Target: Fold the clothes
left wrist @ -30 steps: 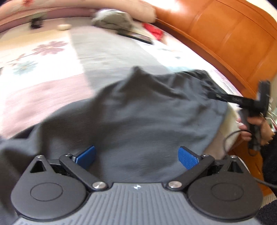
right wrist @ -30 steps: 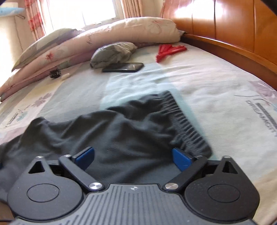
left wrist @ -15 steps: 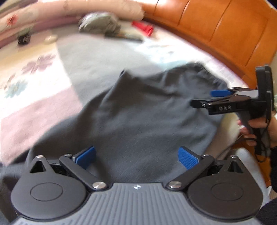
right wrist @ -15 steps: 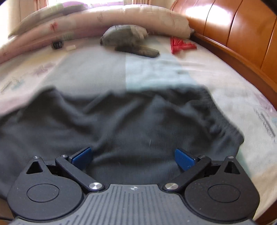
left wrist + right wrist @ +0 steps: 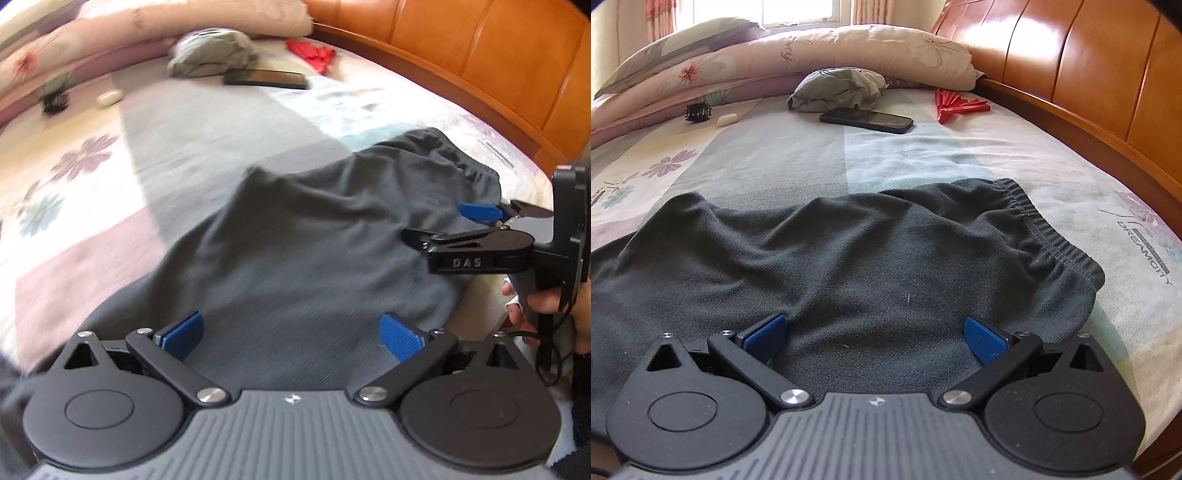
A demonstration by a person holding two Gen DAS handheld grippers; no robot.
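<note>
sunlit bed (image 5: 923, 162) with a floral sheet carries dark grey trousers (image 5: 849, 266), waistband (image 5: 1049, 236) toward the wooden headboard (image 5: 1089, 74), long axis running away from it across the mattress. beyond the trousers lie a phone (image 5: 866, 120) and a red fan (image 5: 956, 105). only the left wrist view shows the right gripper (image 5: 448, 225) and its hand (image 5: 546, 302) over the waistband end. the left gripper (image 5: 291, 334) and the right are both spread apart, empty, above the cloth.

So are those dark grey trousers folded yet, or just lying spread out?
Spread out, not neatly folded: the dark grey trousers lie rumpled across the patterned bedsheet, elastic waistband exposed. Whether the legs are doubled cannot be told.
</note>
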